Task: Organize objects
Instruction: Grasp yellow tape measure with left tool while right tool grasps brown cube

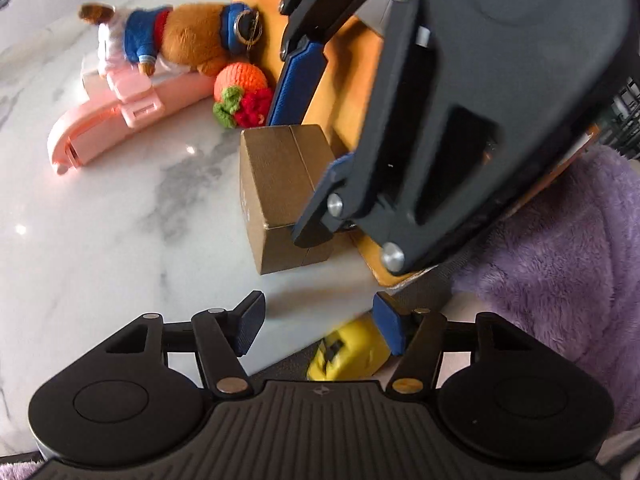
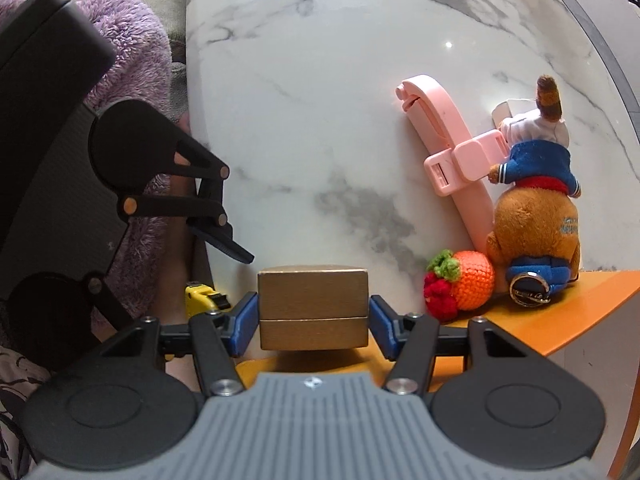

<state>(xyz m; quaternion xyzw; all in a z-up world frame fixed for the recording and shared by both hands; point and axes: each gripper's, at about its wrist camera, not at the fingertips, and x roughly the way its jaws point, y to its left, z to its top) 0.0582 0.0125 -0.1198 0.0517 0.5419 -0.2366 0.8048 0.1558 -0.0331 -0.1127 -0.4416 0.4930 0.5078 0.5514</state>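
Note:
A gold-brown box [image 2: 313,306] sits between the fingers of my right gripper [image 2: 313,320], at the edge of an orange box [image 2: 560,312]. The blue pads [image 2: 244,320] stand close to its sides with slim gaps, so the jaws are open around it. In the left wrist view the same gold box [image 1: 280,196] rests on the marble table with the right gripper [image 1: 440,120] over it. My left gripper [image 1: 320,326] is open and empty above the table edge. A yellow tape measure [image 1: 348,352] lies below it.
A pink holder [image 2: 452,152], a brown plush bear in blue [image 2: 536,216] and a crocheted orange-and-red fruit [image 2: 460,280] lie at the right against the orange box. A purple fluffy cloth [image 1: 560,272] lies beside the marble table [image 2: 320,80].

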